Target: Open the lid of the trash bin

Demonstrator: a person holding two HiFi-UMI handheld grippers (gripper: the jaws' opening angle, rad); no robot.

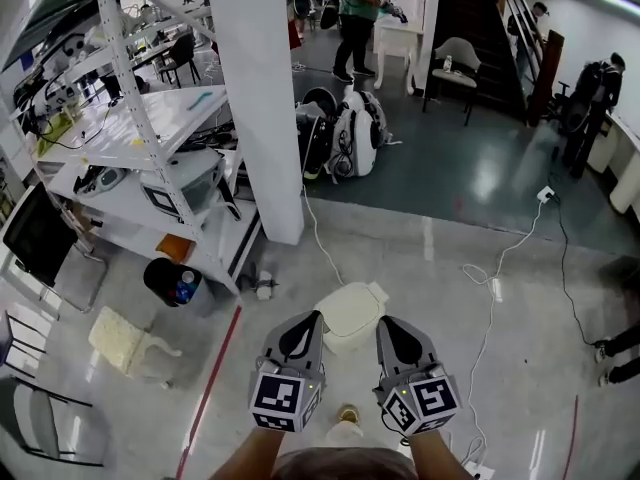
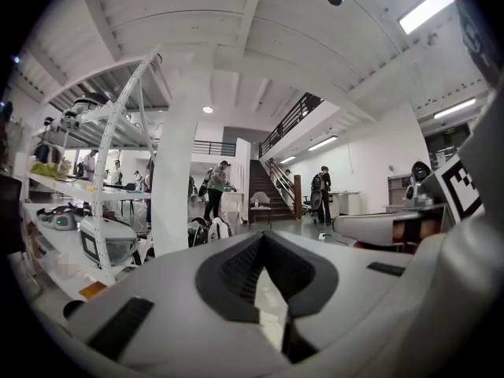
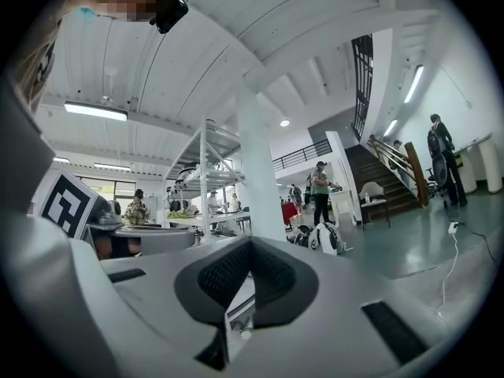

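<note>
A cream trash bin (image 1: 350, 313) stands on the glossy floor (image 1: 450, 298) with its lid down, and a small tab on the far edge points away from the grippers. The left gripper (image 1: 314, 318) and right gripper (image 1: 384, 322) hang over its two sides. Each has its jaws pressed together on nothing.

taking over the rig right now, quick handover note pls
Left gripper: fingers together, empty, just left of the bin.
Right gripper: fingers together, empty, just right of it.
Bin stands on the floor ahead; its lid looks down.
Done: both grippers brought up to the bin.
Left: get onto the lid and lift it open.
</note>
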